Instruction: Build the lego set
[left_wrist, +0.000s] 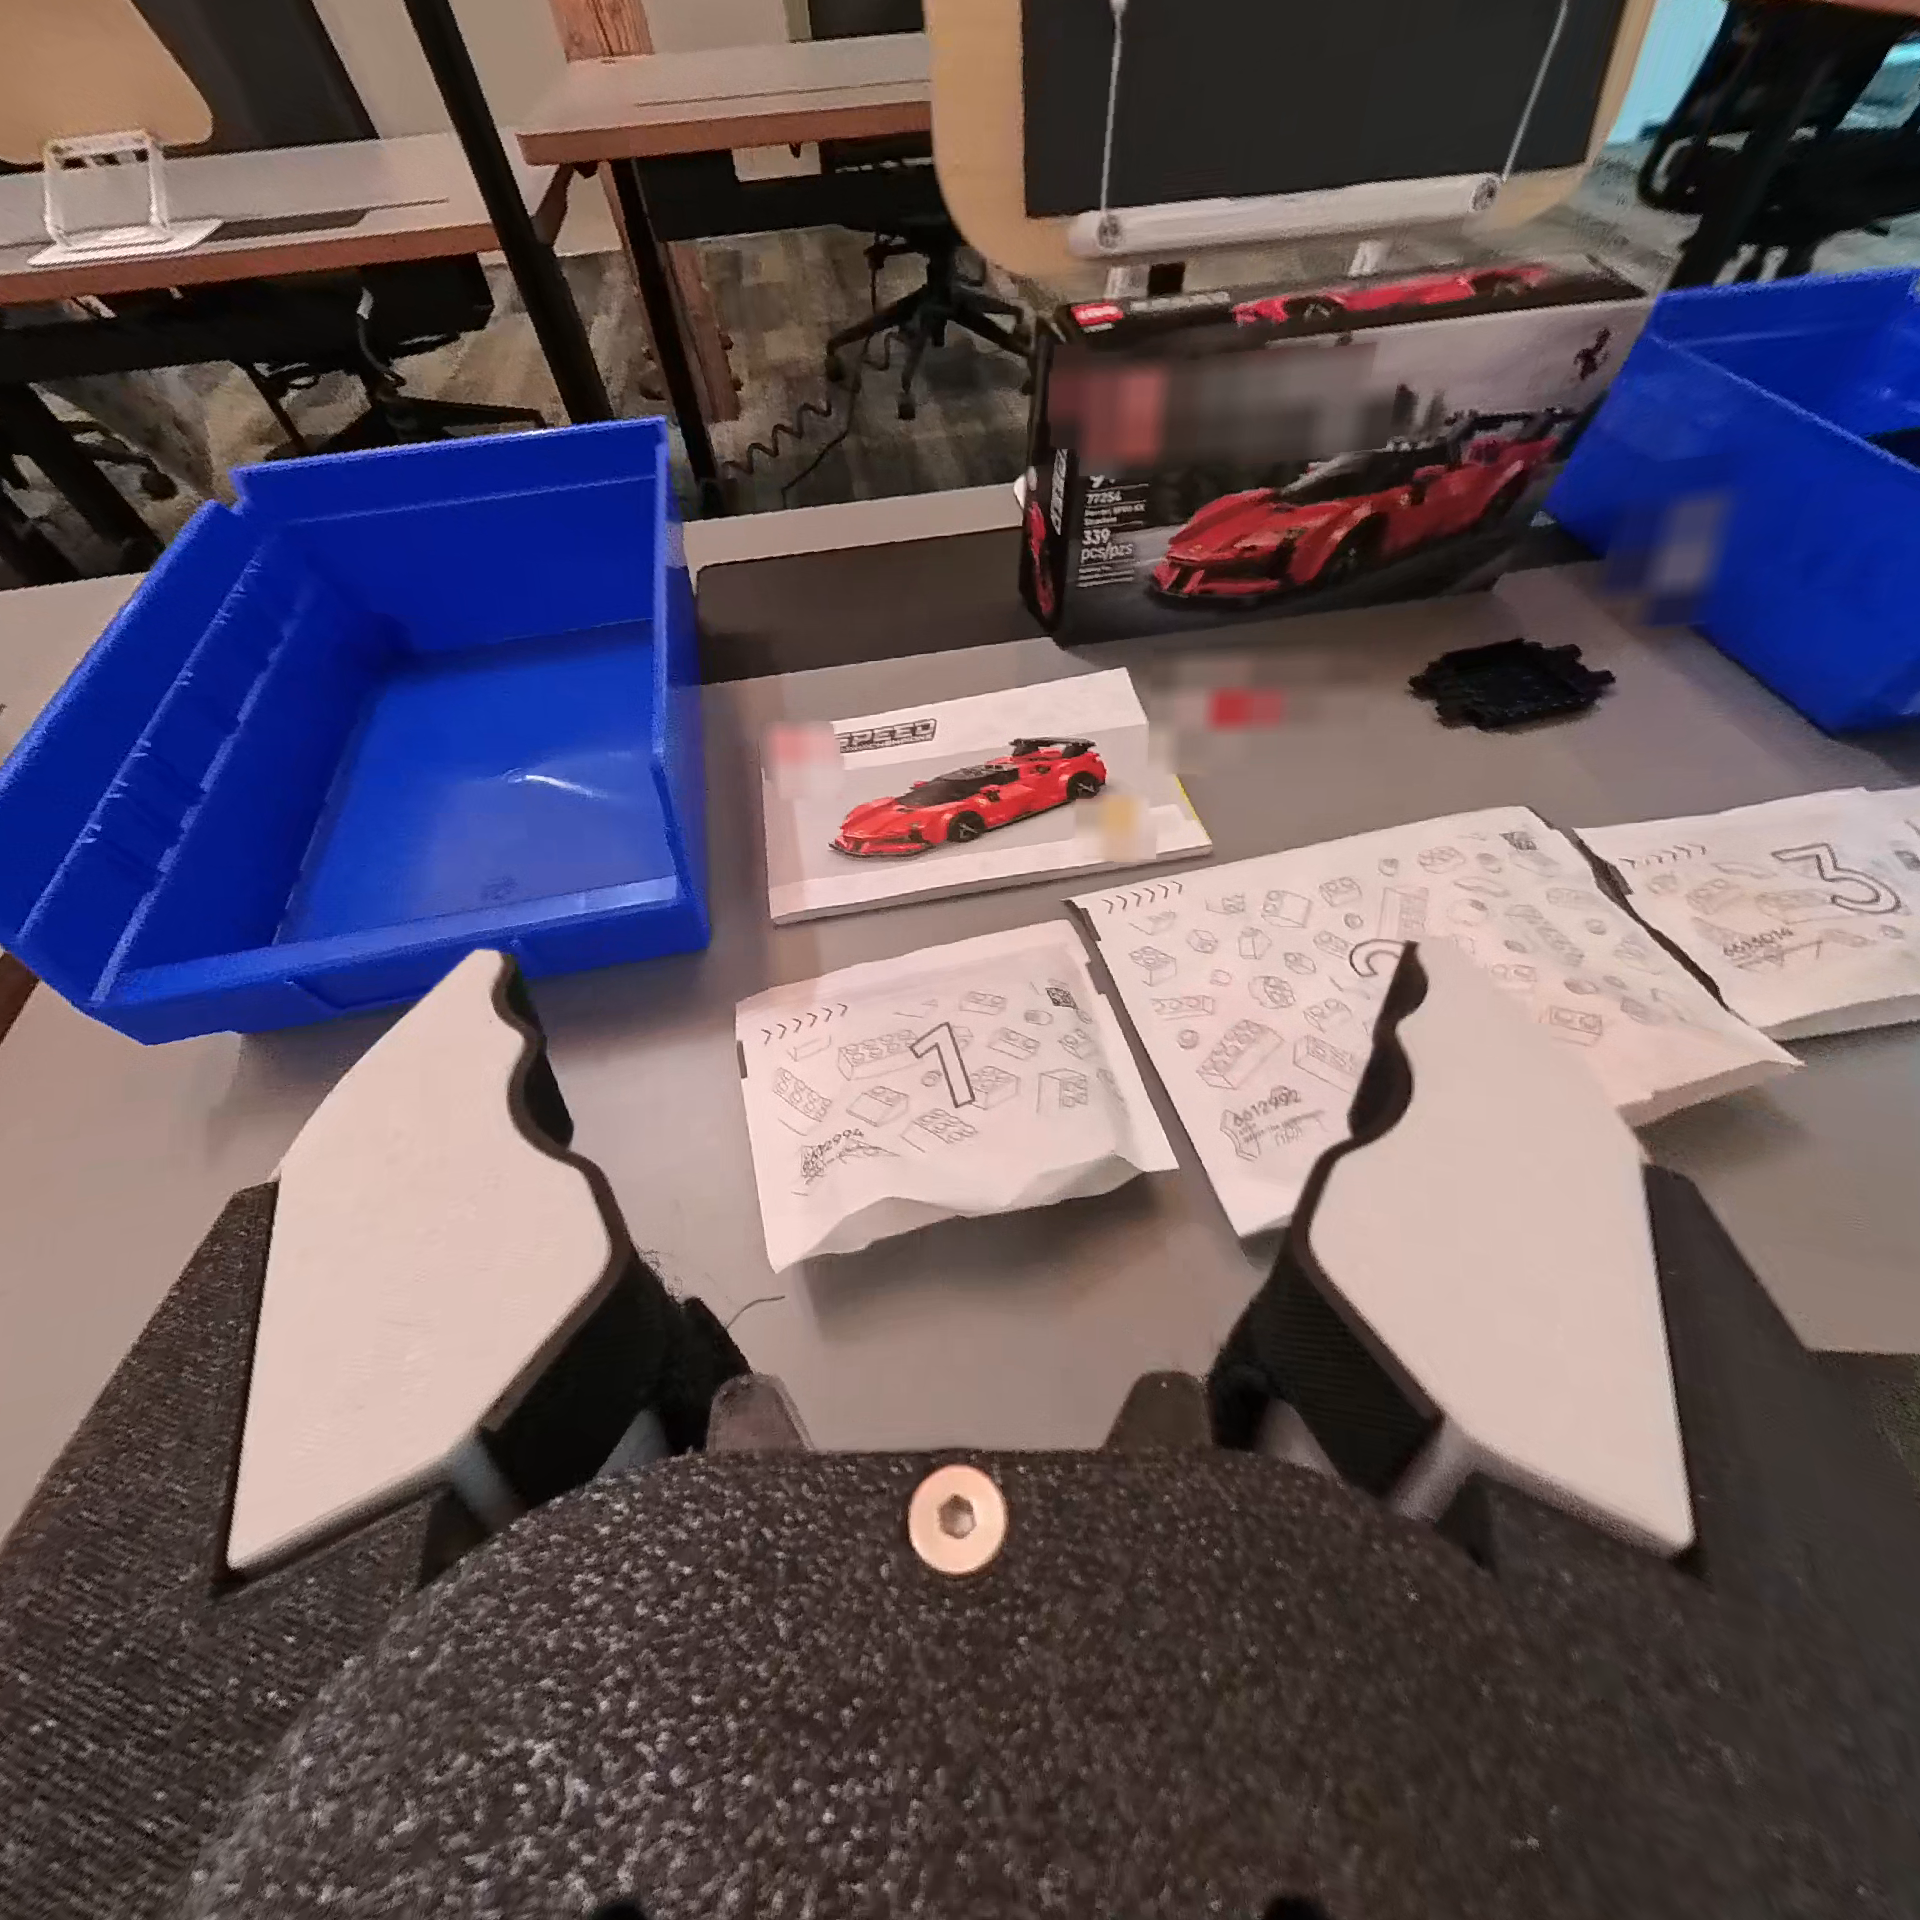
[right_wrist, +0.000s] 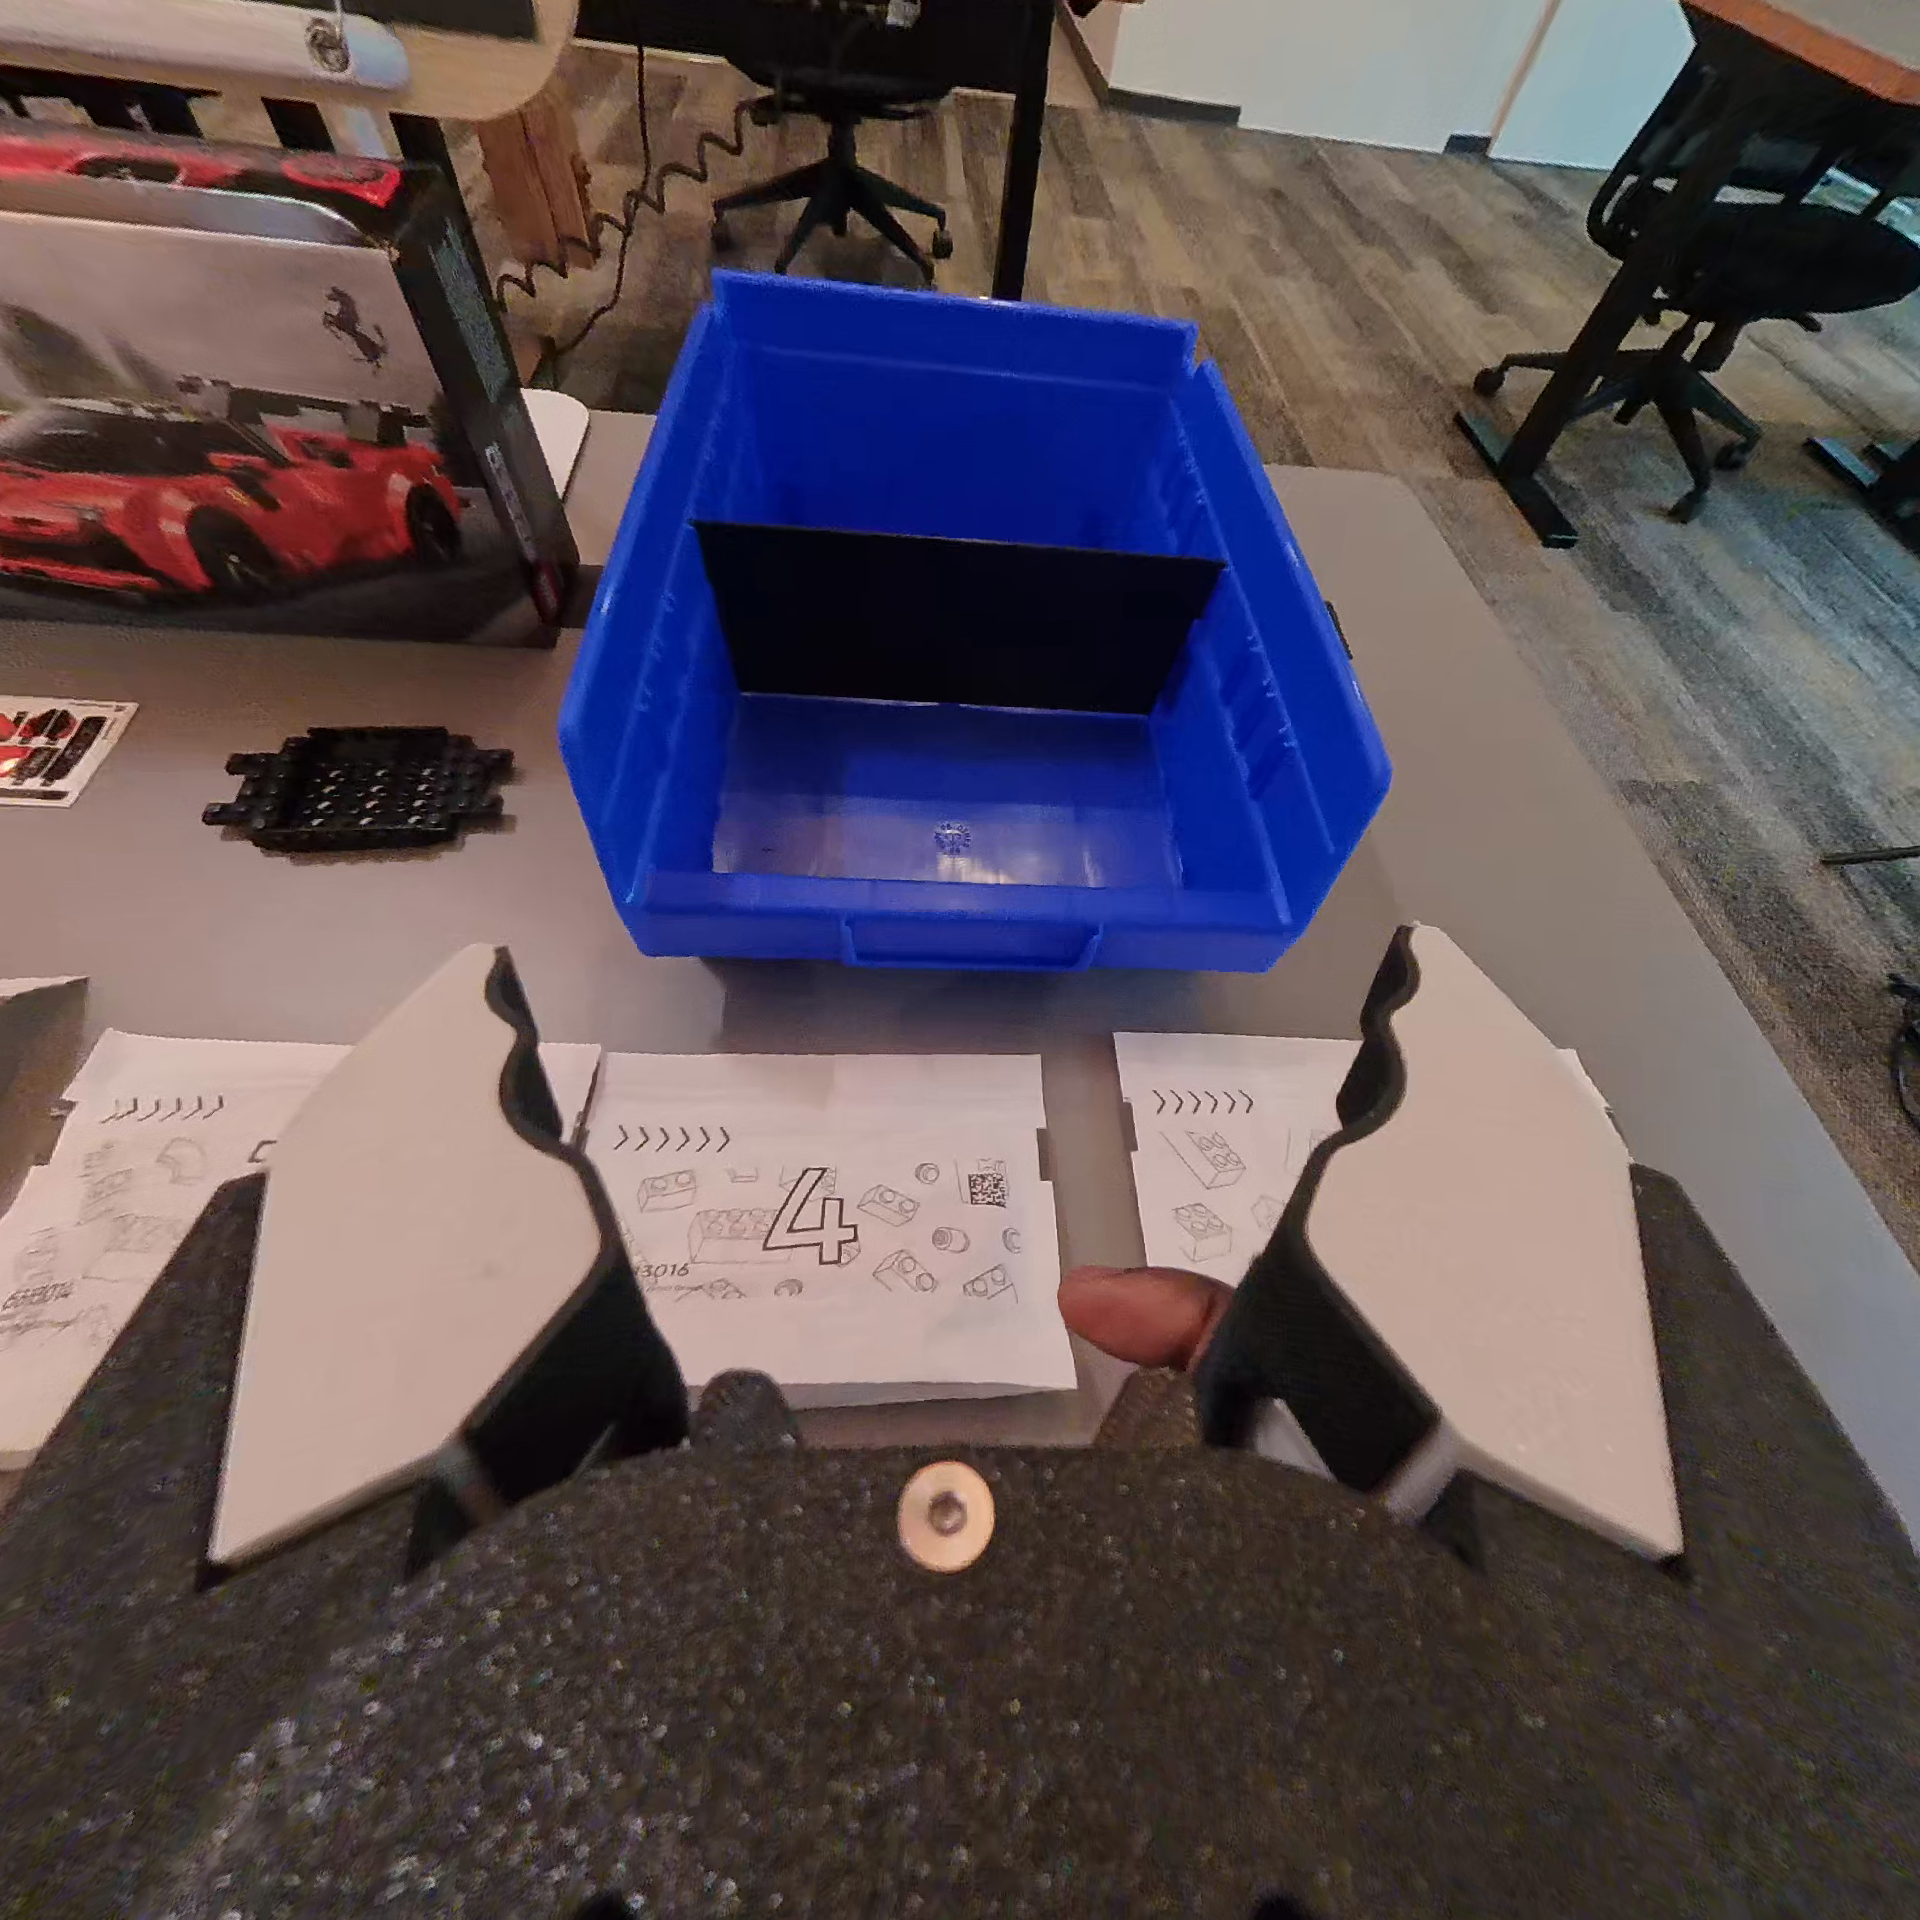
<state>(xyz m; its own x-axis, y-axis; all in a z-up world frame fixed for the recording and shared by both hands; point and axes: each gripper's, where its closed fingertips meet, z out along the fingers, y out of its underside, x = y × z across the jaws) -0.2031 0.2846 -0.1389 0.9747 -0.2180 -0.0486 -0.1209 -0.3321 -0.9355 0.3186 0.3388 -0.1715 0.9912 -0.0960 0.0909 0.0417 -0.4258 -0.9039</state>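
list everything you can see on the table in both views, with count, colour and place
blue bins: two; one at the table's left, one with a black divider at the right
toy car box: one, dark with a red car picture, standing at the back
booklet: one, white with a red car picture, beside the left bin
black studded plate: one, left of the divided bin
sticker sheet: one, white and red, left of the plate
paper bags: at least five, white, in a near row, first, fourth
left claw: open, nothing in it
right claw: open, nothing in it
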